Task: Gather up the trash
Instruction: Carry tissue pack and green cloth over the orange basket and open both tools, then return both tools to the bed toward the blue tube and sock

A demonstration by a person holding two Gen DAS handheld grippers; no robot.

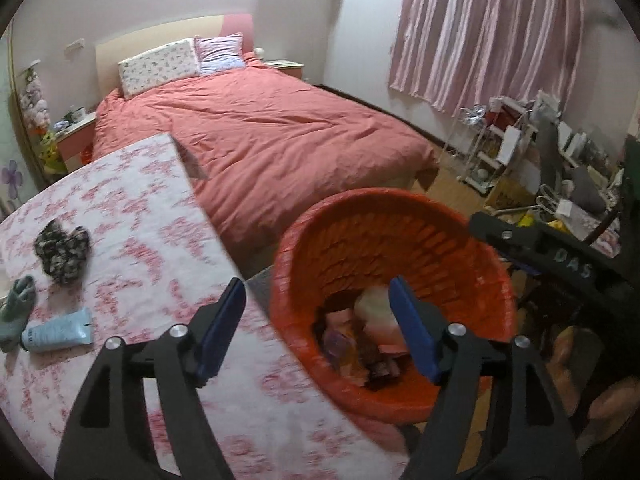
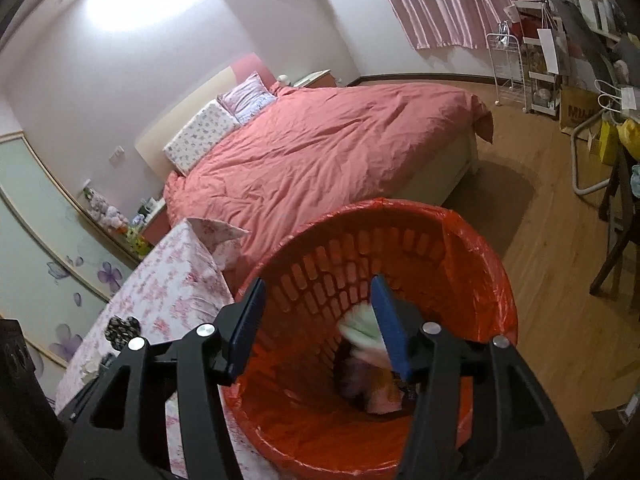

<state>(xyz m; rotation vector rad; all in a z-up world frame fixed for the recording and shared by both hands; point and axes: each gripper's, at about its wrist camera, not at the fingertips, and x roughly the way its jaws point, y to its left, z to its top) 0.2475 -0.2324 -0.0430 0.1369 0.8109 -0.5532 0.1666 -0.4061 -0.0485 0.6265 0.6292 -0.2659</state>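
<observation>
An orange basket lined with an orange bag [image 1: 472, 280] [image 2: 480, 248] stands beside the table and holds several pieces of trash [image 1: 360, 344]. My left gripper [image 1: 316, 304] is open and empty over the table edge and the basket rim. My right gripper [image 2: 318, 300] is open above the basket mouth; a blurred pale green and white piece [image 2: 360, 330] is in the air below its right finger. On the floral tablecloth [image 1: 132, 248] lie a pale blue tube [image 1: 58, 334], a dark floral cloth item [image 1: 62, 250] and a grey-green item [image 1: 16, 312].
A bed with a red cover [image 1: 272, 128] [image 2: 332, 144] lies beyond the table. Cluttered shelves and bags [image 1: 520, 152] [image 2: 560, 60] stand at the right under pink curtains. Wooden floor [image 2: 560, 280] lies to the right of the basket.
</observation>
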